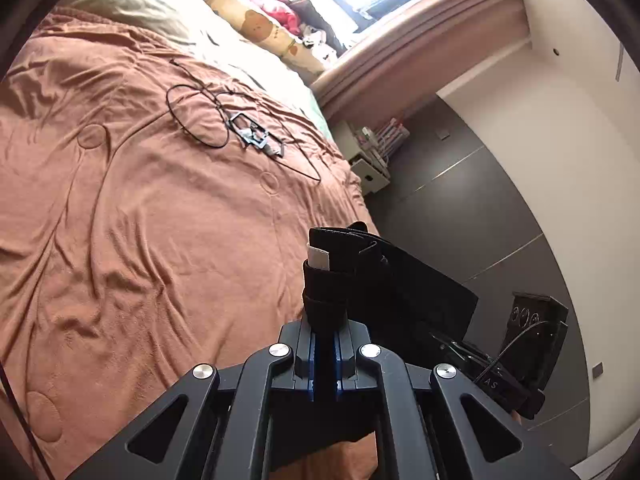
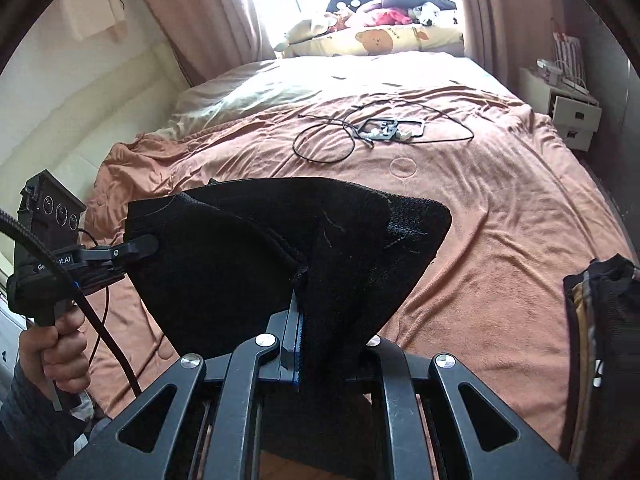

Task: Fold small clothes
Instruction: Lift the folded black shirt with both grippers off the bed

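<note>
My left hand-held gripper (image 1: pixel 325 312) and right hand-held gripper (image 2: pixel 320 320) both pinch the black cloth (image 2: pixel 260 248), stretched above the bed (image 2: pixel 480 220). Next I should lay it flat, then fold.

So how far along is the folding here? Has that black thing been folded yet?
Barely started, it seems. Done: both grippers have picked up the black garment, the left gripper pinching an elastic edge, the right gripper clamped on another part. In hand: it hangs stretched between them above the orange bedspread, not laid flat. Left: every fold, plus a dark bundle at the bed's edge, possibly more clothing.
</note>
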Demonstrator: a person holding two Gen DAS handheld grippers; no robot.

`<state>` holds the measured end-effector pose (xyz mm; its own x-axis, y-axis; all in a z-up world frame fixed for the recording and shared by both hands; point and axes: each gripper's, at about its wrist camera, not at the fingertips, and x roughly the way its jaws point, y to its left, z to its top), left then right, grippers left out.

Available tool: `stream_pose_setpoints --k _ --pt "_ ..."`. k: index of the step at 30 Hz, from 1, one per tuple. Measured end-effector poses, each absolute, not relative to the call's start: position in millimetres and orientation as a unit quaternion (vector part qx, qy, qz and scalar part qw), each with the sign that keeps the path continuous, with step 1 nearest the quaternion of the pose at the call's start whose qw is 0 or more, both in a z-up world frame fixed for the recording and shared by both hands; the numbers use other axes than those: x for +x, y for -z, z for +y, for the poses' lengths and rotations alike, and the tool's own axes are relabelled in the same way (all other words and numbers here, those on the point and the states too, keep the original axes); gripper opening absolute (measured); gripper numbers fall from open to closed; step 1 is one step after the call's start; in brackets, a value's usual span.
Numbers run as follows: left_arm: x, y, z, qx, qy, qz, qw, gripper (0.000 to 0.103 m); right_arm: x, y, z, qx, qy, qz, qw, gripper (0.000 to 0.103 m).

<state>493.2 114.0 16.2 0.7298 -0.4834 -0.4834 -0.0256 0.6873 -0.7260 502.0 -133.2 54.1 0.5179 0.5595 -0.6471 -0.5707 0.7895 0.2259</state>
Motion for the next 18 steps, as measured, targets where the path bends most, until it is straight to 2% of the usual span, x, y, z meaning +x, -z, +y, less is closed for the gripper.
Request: stream_pose_setpoints --k 13,18 --pt "458 -102 42 -0.349 0.207 0.292 0.866 0.006 378 -146 -217 -0.026 -0.288 0.290 0.912 0.008" --pt "450 -126 3 -0.328 0.231 0.290 0.869 0.005 338 -162 -259 -0.017 -0.269 0.274 0.923 0.008"
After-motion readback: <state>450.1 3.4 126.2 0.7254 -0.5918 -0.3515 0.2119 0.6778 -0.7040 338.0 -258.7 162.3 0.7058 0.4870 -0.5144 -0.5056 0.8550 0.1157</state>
